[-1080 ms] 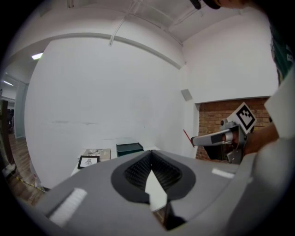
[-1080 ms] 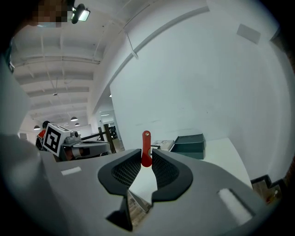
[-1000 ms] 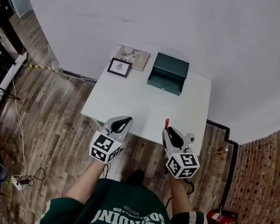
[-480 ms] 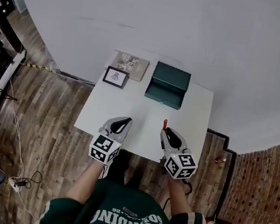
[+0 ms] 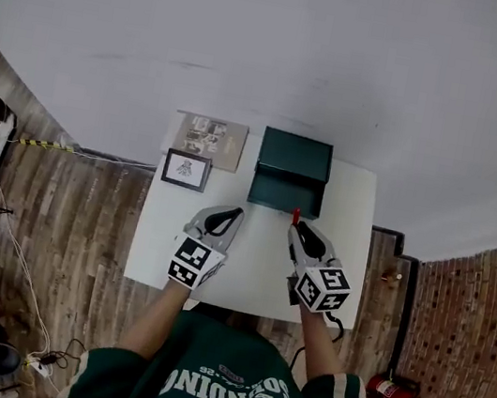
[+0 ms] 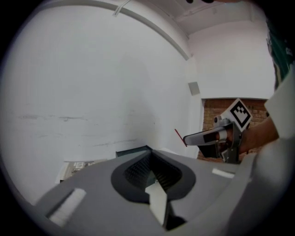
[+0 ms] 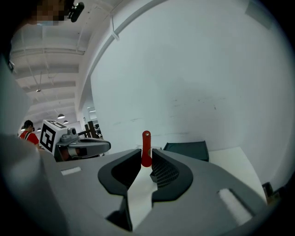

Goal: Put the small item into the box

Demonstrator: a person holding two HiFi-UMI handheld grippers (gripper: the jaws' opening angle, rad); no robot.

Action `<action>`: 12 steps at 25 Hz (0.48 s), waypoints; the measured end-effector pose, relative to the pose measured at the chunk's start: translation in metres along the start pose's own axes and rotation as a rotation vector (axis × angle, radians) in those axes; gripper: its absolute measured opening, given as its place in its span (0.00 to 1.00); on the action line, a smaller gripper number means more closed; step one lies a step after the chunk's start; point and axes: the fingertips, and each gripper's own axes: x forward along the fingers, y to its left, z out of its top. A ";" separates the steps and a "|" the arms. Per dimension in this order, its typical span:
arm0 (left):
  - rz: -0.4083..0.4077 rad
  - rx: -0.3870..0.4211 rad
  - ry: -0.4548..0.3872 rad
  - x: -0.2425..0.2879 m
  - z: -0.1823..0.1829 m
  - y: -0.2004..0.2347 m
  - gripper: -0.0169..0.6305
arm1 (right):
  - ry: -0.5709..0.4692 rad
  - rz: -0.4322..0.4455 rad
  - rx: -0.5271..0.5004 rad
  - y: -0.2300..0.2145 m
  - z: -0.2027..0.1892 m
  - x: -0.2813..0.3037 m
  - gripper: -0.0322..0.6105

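Closer to the box (image 5: 292, 165) now: my right claw (image 5: 295, 227) pinches the red item (image 5: 296, 215) upright for a clean drop, while my left claw (image 5: 237, 211), jaws together and empty, rides alongside.

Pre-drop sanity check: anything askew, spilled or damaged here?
Nothing stands out. The red item stands upright in the right gripper's jaws. The green box sits square at the table's far edge, with the framed picture and printed sheet left of it. The left gripper is shut, empty.
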 end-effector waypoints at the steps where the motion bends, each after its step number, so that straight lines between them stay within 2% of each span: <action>1: -0.014 -0.004 0.006 0.007 -0.001 0.007 0.11 | 0.007 -0.012 -0.001 -0.004 0.001 0.009 0.16; 6: -0.064 -0.026 0.049 0.032 -0.019 0.030 0.11 | 0.064 -0.046 -0.017 -0.021 -0.002 0.048 0.16; 12: -0.065 -0.055 0.089 0.046 -0.036 0.045 0.11 | 0.149 -0.035 -0.040 -0.042 -0.018 0.084 0.16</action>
